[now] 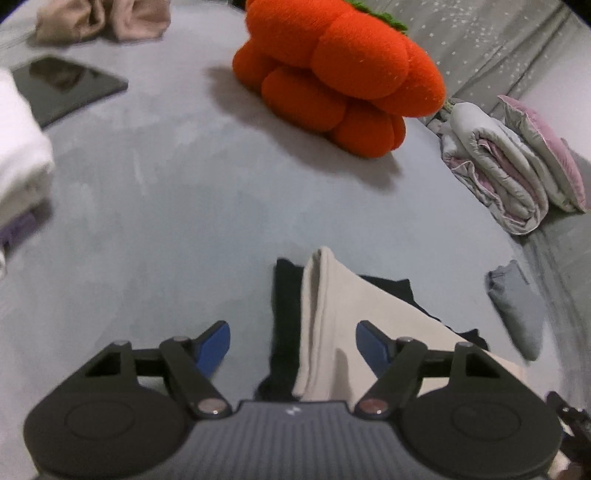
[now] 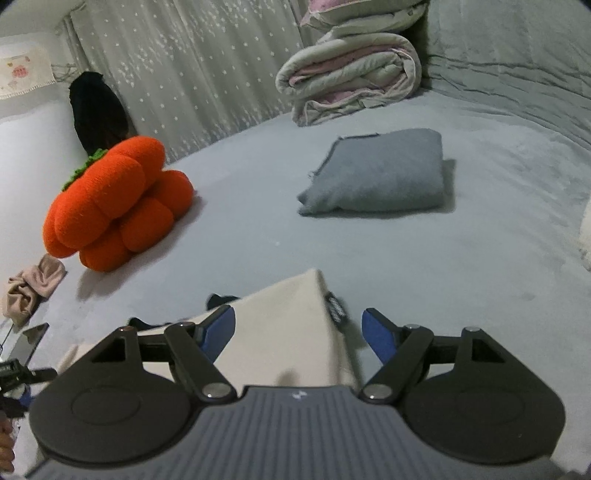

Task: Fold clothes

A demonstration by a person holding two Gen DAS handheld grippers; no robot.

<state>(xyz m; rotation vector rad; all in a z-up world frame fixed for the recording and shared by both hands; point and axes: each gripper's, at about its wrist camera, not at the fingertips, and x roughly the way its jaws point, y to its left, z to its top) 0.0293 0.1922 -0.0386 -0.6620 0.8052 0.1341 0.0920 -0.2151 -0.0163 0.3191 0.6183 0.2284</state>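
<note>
1. The bed (image 2: 369, 243) is plain pale grey-blue.
2. The plush pumpkin (image 1: 343, 74) is bright orange with a green top.
3. The curtain (image 2: 184, 74) is grey with small white dots.
4. The folded garment (image 1: 332, 314) is cream over black.
5. The fingers (image 2: 378, 338) are blue.

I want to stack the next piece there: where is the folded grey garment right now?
In the right wrist view the folded grey garment lies on the bed beyond the open right tongs, in front of the rolled quilt, right of the orange plush.

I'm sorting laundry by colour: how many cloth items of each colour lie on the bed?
Cream: 1, the folded garment
Black: 1, the garment under it
Blue-grey: 1, folded
Tan: 1, crumpled
White: 1, stacked
Total: 5
</note>
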